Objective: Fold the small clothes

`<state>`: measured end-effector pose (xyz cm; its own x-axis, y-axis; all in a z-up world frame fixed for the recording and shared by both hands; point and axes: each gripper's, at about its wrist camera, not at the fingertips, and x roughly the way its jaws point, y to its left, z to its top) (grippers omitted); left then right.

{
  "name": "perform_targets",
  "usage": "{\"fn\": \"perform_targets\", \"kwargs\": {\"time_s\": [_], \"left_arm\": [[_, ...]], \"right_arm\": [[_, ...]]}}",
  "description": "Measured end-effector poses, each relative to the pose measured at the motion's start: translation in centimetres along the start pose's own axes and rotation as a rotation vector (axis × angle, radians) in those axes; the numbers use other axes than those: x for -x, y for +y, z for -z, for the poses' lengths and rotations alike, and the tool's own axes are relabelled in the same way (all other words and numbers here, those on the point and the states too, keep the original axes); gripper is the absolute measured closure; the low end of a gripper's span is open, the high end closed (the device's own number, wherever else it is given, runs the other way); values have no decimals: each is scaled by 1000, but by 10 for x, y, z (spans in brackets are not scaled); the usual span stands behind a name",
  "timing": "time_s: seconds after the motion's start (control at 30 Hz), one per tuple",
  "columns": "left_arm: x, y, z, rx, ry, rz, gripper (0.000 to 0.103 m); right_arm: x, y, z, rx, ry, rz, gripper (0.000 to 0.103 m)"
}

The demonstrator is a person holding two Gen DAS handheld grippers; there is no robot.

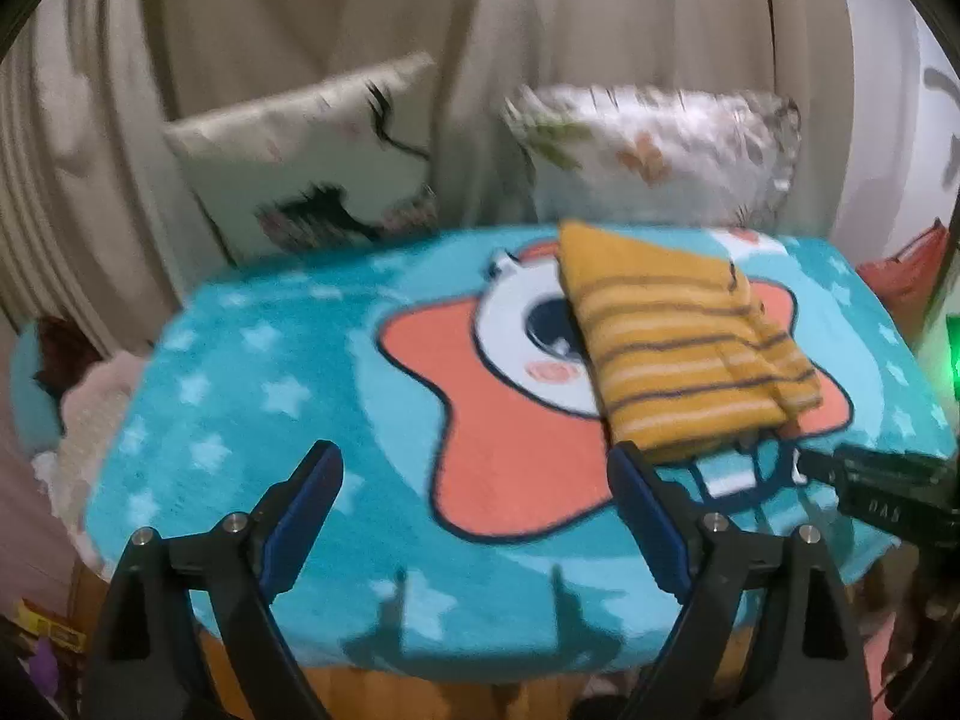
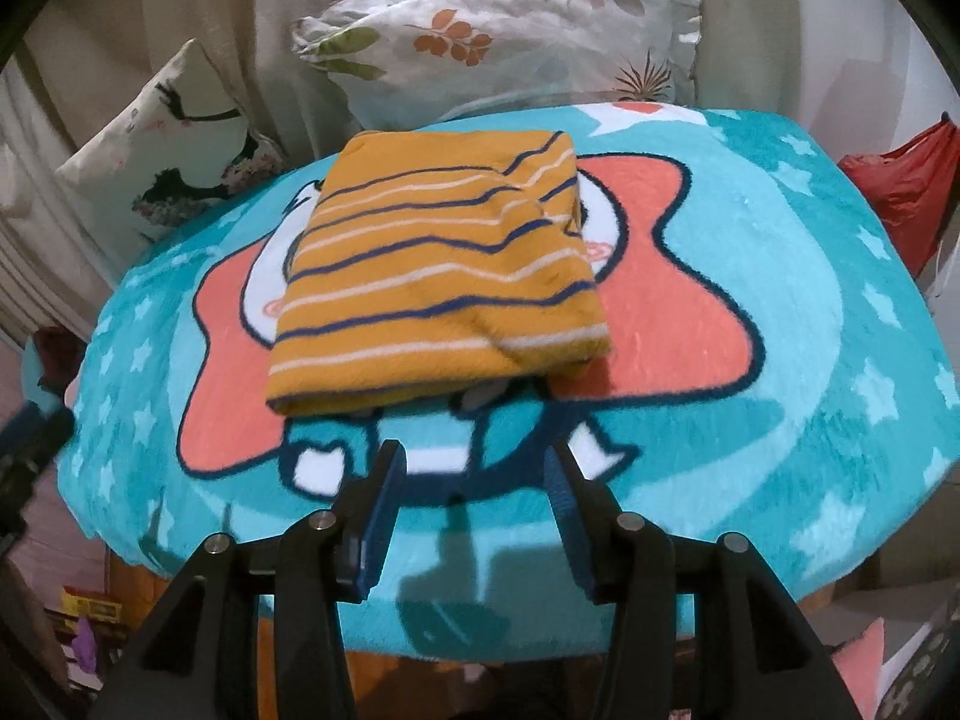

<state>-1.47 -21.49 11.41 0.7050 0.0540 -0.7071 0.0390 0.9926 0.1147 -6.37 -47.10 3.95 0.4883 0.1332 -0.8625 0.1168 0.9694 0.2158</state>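
Seemingly folded already: striped yellow garment lying free; left gripper and right gripper spread wide, empty; next, perhaps set aside.

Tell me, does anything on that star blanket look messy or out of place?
Mostly tidy. The folded striped garment lies on the blanket, but its right edge bulges with bunched layers, and it sits slightly askew. Both grippers are open, holding nothing.

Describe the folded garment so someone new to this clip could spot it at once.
Find the turquoise star-print blanket covering the table. On its big coral star character lies the folded garment, a mustard-yellow rectangle. Its navy and white stripes set it apart from the pale floral pillows behind.
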Motion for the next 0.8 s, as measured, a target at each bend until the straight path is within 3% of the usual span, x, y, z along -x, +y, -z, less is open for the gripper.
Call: {"fn": "perform_targets", "kwargs": {"time_s": [0.07,0.13,0.3,0.5,0.8], "left_arm": [[15,7,-1,13,-50,4,11],[32,13,-1,31,-105,-11,2],[70,26,-3,91,-218,53,0],[76,24,-10,65,-196,90,0],[57,14,17,82,-23,157,0]], "right_arm": [[3,2,5,-4,-2,3,51],[7,5,10,-9,-7,0,51],[20,17,18,9,-31,-9,51],[32,35,27,51,-49,-7,51],[38,42,39,64,-52,14,50]]}}
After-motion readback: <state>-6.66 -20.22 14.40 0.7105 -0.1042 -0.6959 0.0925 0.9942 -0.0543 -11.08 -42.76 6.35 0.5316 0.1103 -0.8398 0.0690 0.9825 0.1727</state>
